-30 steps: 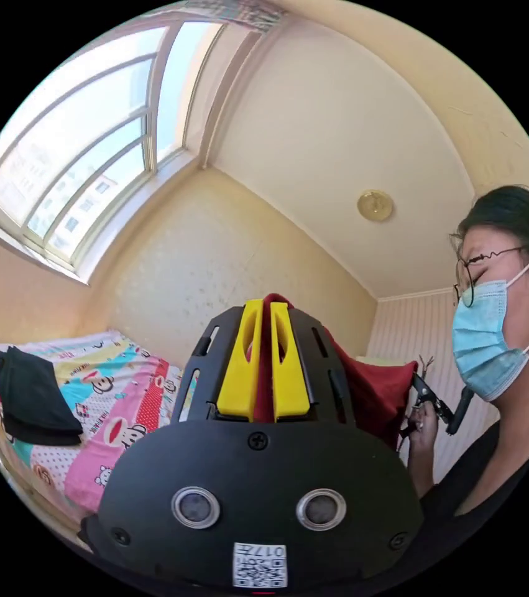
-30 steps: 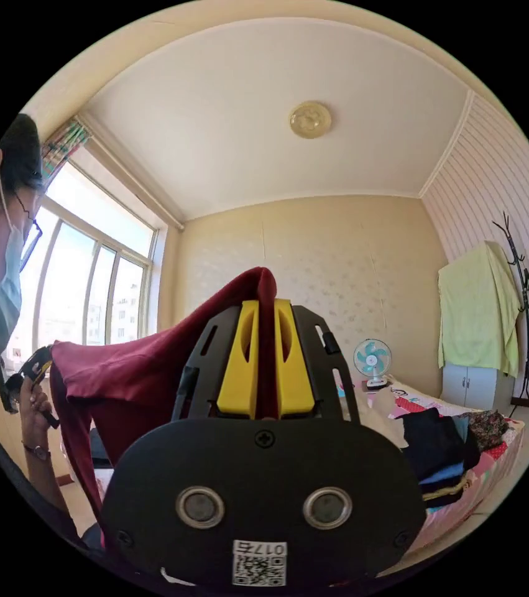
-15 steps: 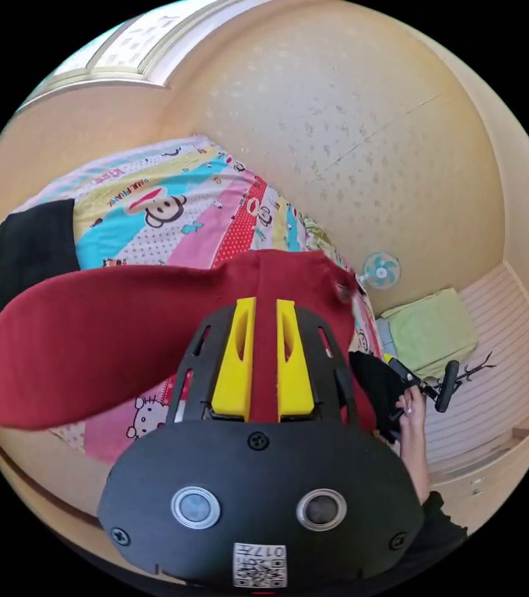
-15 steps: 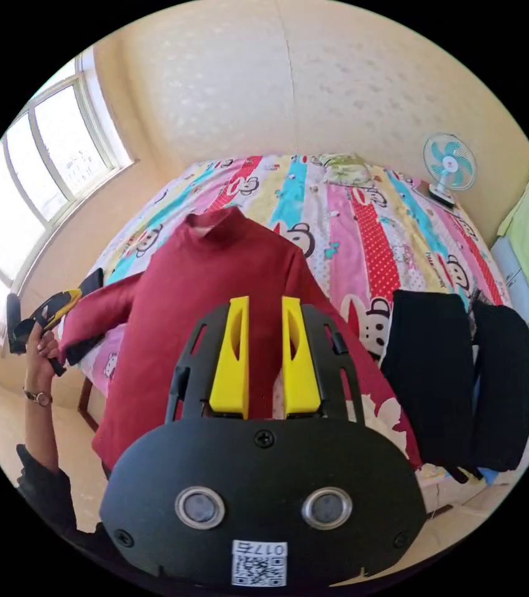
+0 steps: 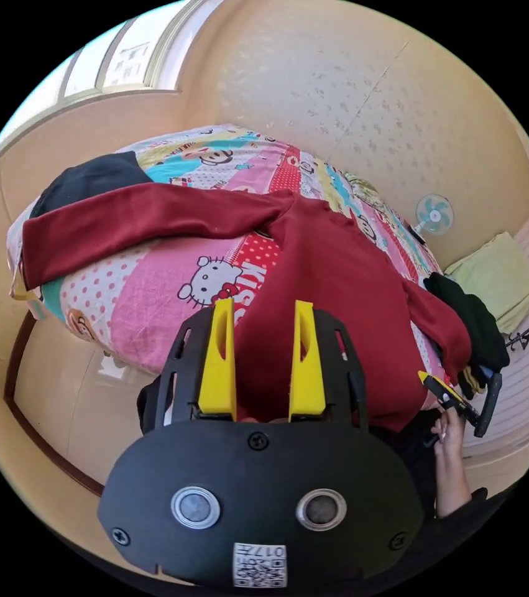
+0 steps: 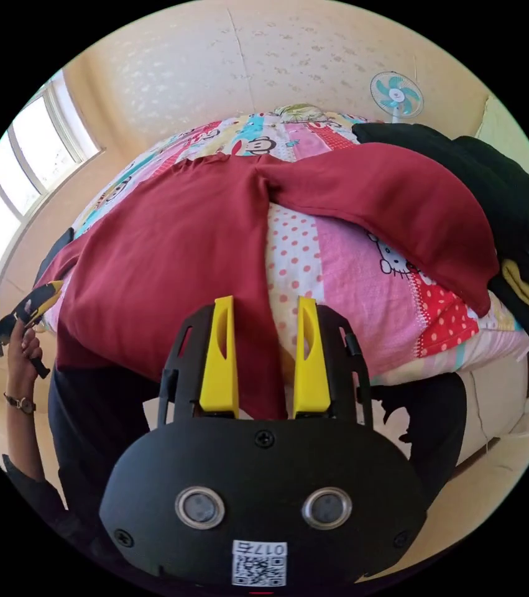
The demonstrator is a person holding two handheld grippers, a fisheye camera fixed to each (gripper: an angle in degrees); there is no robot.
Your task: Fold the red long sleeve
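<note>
The red long sleeve [image 5: 332,273] lies spread flat on the bed [image 5: 171,286], both sleeves out to the sides and its hem hanging over the near edge. In the left gripper view my left gripper [image 5: 263,306] stands open, jaws apart on either side of the hem. In the right gripper view the shirt [image 6: 171,249] has one side edge running between the apart jaws of my right gripper [image 6: 264,303], which is open. Each hand-held gripper also appears in the other's view: the right gripper [image 5: 454,398] and the left gripper [image 6: 31,308].
The bed [image 6: 351,273] has a bright cartoon sheet. Black folded clothes [image 5: 93,177] lie under one sleeve's end, and a darker pile [image 6: 488,174] under the other. A small fan [image 6: 396,93] stands at the far end. A window [image 6: 3,205] is at one side.
The shirt went from being held up in the air by both shut grippers to lying on the bed. Both grippers came down and opened, letting go of the cloth.
</note>
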